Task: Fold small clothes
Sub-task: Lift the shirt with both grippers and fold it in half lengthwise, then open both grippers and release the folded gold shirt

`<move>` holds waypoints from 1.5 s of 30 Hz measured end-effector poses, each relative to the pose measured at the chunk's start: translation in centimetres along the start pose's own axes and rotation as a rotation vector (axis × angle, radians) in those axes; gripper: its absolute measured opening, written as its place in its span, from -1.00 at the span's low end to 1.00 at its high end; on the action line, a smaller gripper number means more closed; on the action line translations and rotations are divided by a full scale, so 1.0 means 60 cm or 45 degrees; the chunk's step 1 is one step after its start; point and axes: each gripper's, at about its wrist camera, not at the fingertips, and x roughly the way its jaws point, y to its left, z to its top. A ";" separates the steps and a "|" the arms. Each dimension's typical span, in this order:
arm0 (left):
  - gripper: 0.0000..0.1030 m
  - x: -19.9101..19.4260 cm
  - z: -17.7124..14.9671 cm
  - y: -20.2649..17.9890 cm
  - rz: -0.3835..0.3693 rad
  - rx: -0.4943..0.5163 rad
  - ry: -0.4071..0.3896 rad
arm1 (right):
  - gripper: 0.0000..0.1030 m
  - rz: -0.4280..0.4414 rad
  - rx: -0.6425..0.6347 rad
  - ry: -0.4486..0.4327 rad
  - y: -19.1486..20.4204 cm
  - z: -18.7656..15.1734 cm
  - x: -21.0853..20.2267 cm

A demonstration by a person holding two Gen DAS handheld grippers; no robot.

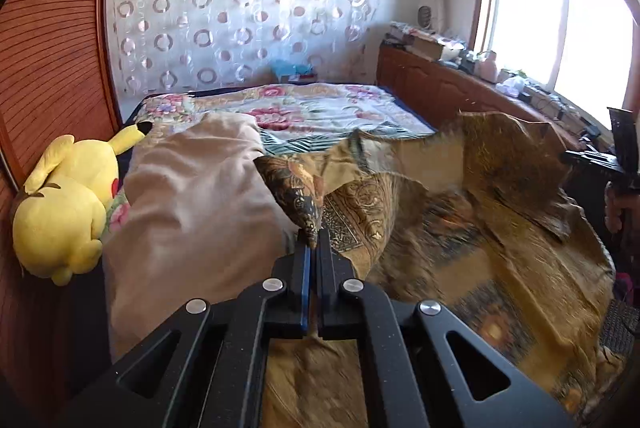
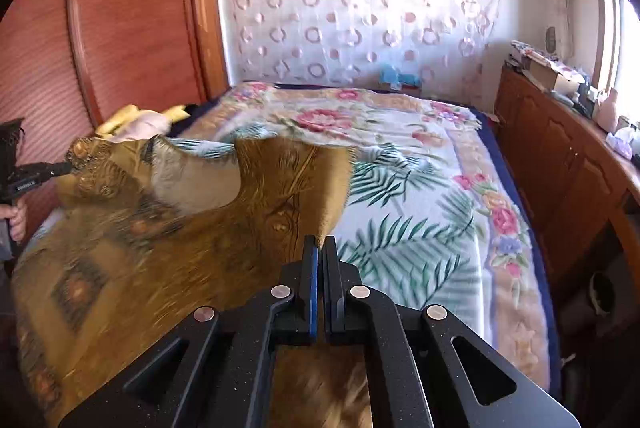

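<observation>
I had both the left gripper (image 1: 313, 242) and right gripper (image 2: 320, 244) pinched tight on the gold patterned garment's (image 1: 460, 228) corners; keeping them level would have kept the fold square.

The garment (image 1: 460, 212) is a thin, silky piece in golden brown with dark ornamental borders, scrolls and square medallions – its pale plain inner side shows where the cloth curls over. It is lifted by two corners and hangs stretched between them over the near end of the bed, its upper edge dipping in a scoop in the middle, the lower part draping down towards the near edge. The fabric (image 2: 168, 228) looks blurred in both views – one corner is bunched into a dark point at the left, the other tapers to a tan tip at the right.
</observation>
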 end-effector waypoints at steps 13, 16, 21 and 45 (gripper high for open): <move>-0.95 -0.115 -0.095 -0.020 -0.043 -0.091 -0.032 | -0.97 0.025 0.128 -0.004 -0.035 -0.150 -0.142; -0.95 -0.140 -0.119 -0.018 -0.023 -0.113 -0.028 | -0.97 0.028 0.159 0.021 -0.041 -0.178 -0.169; -0.95 -0.157 -0.153 -0.002 -0.005 -0.159 0.013 | -0.97 0.038 0.185 0.109 -0.042 -0.201 -0.181; 0.52 -0.050 -0.074 0.059 0.109 -0.114 0.047 | -0.19 -0.100 0.201 0.090 -0.068 -0.109 -0.090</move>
